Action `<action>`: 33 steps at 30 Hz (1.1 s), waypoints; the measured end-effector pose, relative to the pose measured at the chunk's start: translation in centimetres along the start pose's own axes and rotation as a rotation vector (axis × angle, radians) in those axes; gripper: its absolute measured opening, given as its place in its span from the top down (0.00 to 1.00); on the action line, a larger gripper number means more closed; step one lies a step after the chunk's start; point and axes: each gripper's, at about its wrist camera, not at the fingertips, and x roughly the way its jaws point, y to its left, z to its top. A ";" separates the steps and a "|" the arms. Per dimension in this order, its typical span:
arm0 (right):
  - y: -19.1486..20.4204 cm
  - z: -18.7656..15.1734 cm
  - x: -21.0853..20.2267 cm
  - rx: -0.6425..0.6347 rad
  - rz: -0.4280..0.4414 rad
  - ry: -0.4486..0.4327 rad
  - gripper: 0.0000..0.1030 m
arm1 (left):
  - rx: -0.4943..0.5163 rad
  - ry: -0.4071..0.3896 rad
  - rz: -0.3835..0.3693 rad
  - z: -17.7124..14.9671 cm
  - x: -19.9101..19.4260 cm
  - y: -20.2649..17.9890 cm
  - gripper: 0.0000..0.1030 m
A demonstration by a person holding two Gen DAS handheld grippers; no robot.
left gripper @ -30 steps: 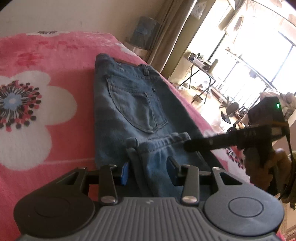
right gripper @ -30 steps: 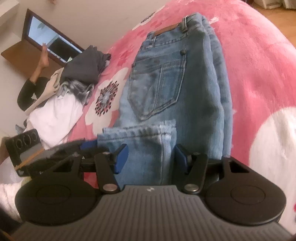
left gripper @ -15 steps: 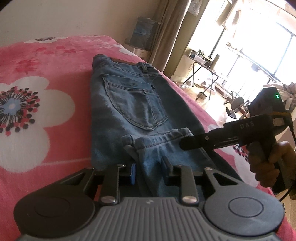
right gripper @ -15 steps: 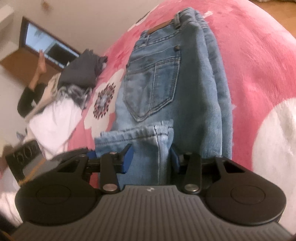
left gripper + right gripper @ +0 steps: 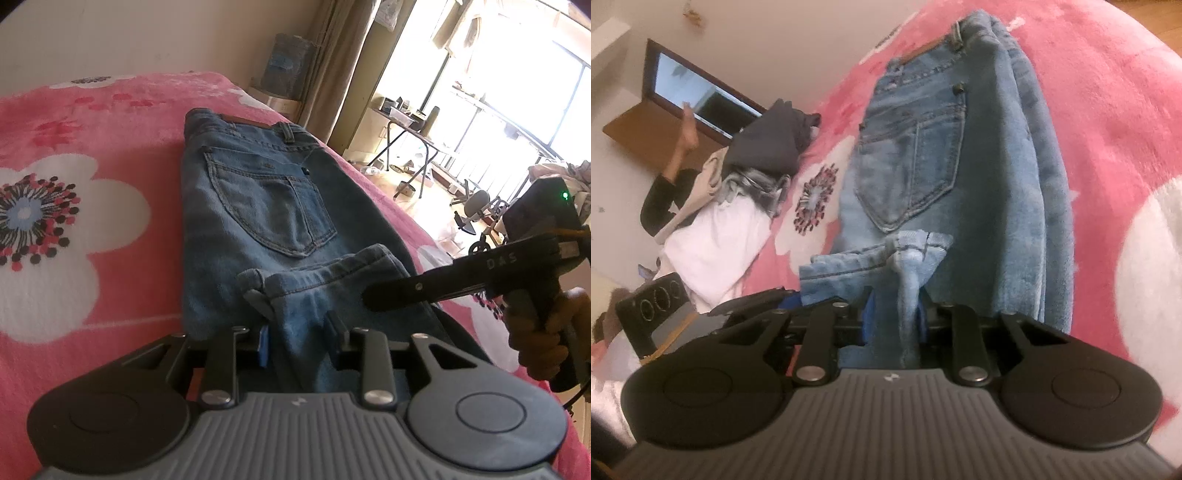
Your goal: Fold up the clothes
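Observation:
Blue jeans (image 5: 258, 206) lie folded lengthwise on a pink flowered blanket (image 5: 74, 240), back pocket up, waistband far. The leg ends are doubled back, with the hem (image 5: 317, 266) just below the pocket. My left gripper (image 5: 299, 332) is shut on the left part of the hem. My right gripper (image 5: 897, 306) is shut on the right corner of the hem (image 5: 912, 254), bunching the denim. The right gripper also shows in the left wrist view (image 5: 373, 299), at the hem's right side.
A pile of clothes (image 5: 738, 192), dark, grey and white, lies on the blanket left of the jeans. A laptop (image 5: 690, 96) stands behind it. The bed edge runs right of the jeans (image 5: 406, 214), with floor, a folding table (image 5: 410, 125) and bright windows beyond.
Both grippers have closed from open onto the folded leg hem. The hem has bunched between the fingers and moved slightly up toward the back pocket.

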 end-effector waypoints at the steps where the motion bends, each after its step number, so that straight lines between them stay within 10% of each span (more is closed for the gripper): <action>1: -0.1 -0.1 0.0 0.004 -0.005 -0.002 0.85 | -0.005 0.001 0.000 0.0 0.0 0.0 0.70; 15: -1.3 -0.4 0.3 0.096 0.013 -0.012 0.83 | 0.008 -0.012 0.027 -0.1 -0.1 -0.3 0.74; 33: 4.0 0.8 -3.5 -0.085 -0.017 -0.147 0.96 | 0.015 -0.134 -0.013 3.6 -4.1 -1.2 0.90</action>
